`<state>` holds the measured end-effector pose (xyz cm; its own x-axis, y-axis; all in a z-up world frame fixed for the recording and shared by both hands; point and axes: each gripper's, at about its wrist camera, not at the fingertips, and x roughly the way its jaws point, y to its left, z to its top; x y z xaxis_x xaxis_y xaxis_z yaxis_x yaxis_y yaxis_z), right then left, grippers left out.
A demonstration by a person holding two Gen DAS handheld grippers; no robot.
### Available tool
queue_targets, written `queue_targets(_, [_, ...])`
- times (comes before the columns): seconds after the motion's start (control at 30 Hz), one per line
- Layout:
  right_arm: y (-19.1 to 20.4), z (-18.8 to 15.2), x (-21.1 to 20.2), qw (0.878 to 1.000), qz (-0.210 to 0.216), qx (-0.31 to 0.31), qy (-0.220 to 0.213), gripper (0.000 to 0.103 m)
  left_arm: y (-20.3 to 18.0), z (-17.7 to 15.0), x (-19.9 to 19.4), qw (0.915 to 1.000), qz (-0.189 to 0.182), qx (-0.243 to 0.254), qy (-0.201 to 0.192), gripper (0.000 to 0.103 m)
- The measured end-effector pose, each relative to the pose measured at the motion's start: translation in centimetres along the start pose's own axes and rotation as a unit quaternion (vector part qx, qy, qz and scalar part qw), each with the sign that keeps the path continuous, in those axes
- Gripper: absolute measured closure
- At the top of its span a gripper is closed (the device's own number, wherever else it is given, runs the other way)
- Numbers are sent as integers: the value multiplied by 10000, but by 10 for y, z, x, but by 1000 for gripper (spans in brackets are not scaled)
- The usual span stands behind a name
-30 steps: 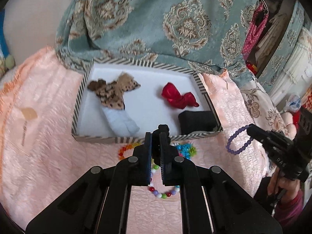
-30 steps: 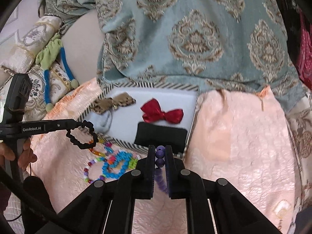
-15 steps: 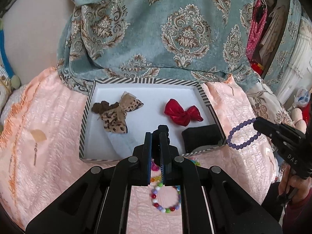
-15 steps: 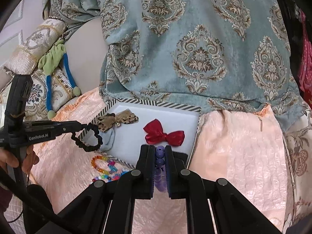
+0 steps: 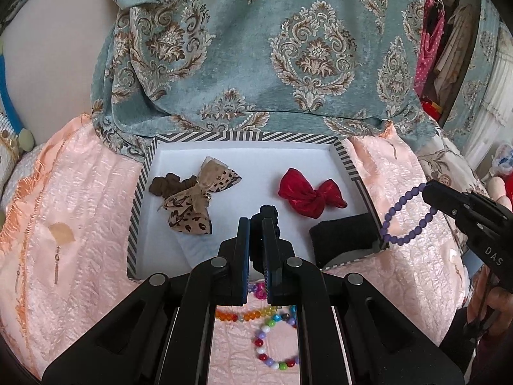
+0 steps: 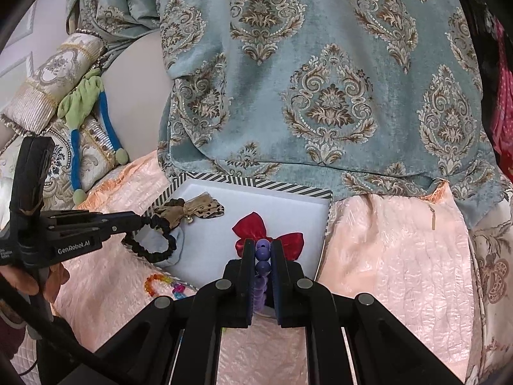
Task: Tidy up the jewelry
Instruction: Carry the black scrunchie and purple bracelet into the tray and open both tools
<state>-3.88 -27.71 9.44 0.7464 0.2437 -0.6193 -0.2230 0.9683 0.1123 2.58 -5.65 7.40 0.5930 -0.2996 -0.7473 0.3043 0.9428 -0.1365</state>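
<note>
Left gripper (image 5: 256, 224): fingers pressed close on a black scrunchie (image 6: 153, 242), loop hanging free from the tips above the near left corner of the striped tray (image 5: 243, 136). Right gripper (image 6: 263, 247): fingers pinched on a purple bead bracelet (image 5: 404, 215), two beads showing between the pads, the rest of the ring dangling just outside the tray's right wall.

Inside the tray, on its white floor: a leopard-print bow (image 5: 198, 199) at the left with a brown scrunchie (image 5: 168, 186) touching it; a red bow (image 5: 309, 194) toward the right; a black pad (image 5: 344, 235) in the near right corner; a pale blue cloth (image 6: 179, 243) near the front, partly hidden behind the left fingers.

On the peach quilted bedspread (image 5: 80, 224), just in front of the tray: a rainbow bead bracelet (image 5: 247, 316) and, touching or nearly touching it, a multicoloured round-bead bracelet (image 5: 272, 345). Small earrings (image 5: 56, 264) lying apart on the spread to the left.

Behind the tray: a teal damask cloth (image 5: 256, 57) draped down to its back edge. Far left in the right wrist view: patterned cushions (image 6: 54, 86) with a green and blue soft toy (image 6: 86, 118).
</note>
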Motion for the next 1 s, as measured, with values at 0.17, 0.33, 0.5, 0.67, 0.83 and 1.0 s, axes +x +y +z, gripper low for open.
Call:
queue_targets(0.17, [1,9,12,10000,-21,-43,8,94,1,2,15,9999,-2,-65,81,97])
queue_targets(0.33, [0,17,32,9999,-59,-82,76,95,5,6,33,9996,-33,-191,183,97])
queue_targets(0.5, [-2,27,59,9997,-76,-95,198,94,13,12,55,9985,-149,-418,312,97])
queue_targets(0.67, [-2,41,94,9996,-53,-49,275,94,15,17,79,9977,-185,-497,426,97])
queue_targets(0.83, [-7,53,133,9993,51,142,338,94,19,19,99,9974,-87,-484,524,97])
queue_targets(1.0, [-29,54,170,9974,17,468,542,95,26,17,109,9969,23,-484,614,97])
